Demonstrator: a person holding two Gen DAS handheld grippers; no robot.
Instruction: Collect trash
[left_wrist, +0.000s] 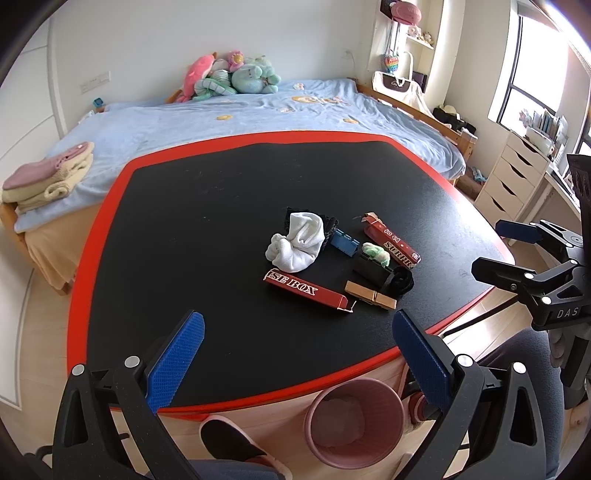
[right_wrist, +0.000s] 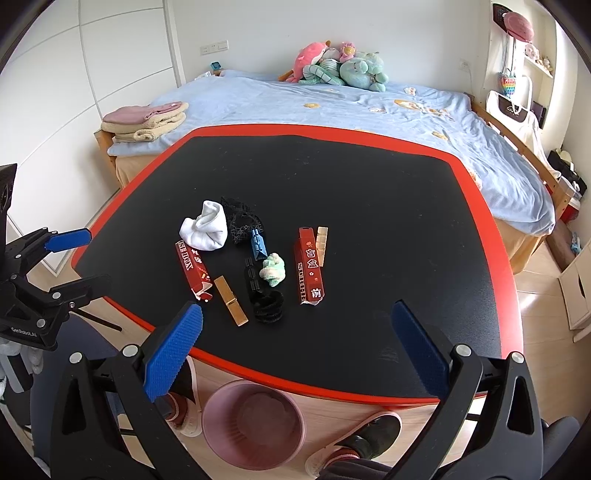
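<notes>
On the black table (left_wrist: 207, 229) (right_wrist: 369, 206) lies a cluster of items: a white sock (left_wrist: 297, 242) (right_wrist: 205, 227), two torn red boxes (left_wrist: 306, 288) (right_wrist: 309, 271), a second red box (left_wrist: 391, 240) (right_wrist: 192, 269), a crumpled green-white wad (left_wrist: 376, 253) (right_wrist: 273, 269), wooden clothespins (left_wrist: 369, 295) (right_wrist: 231, 301), a blue clip (left_wrist: 344, 242) (right_wrist: 258, 243) and black pieces (left_wrist: 400, 280) (right_wrist: 267, 306). A pink bin (left_wrist: 351, 424) (right_wrist: 255, 424) stands on the floor below the near edge. My left gripper (left_wrist: 297, 350) and right gripper (right_wrist: 295, 339) hover open over the near edge, both empty.
A bed with a blue cover (left_wrist: 258, 114) (right_wrist: 351, 107), folded towels (left_wrist: 48, 177) and plush toys (left_wrist: 232, 75) lies behind the table. White drawers (left_wrist: 513, 173) stand at the right. A person's slippered feet (left_wrist: 236, 443) (right_wrist: 362, 439) rest beside the bin.
</notes>
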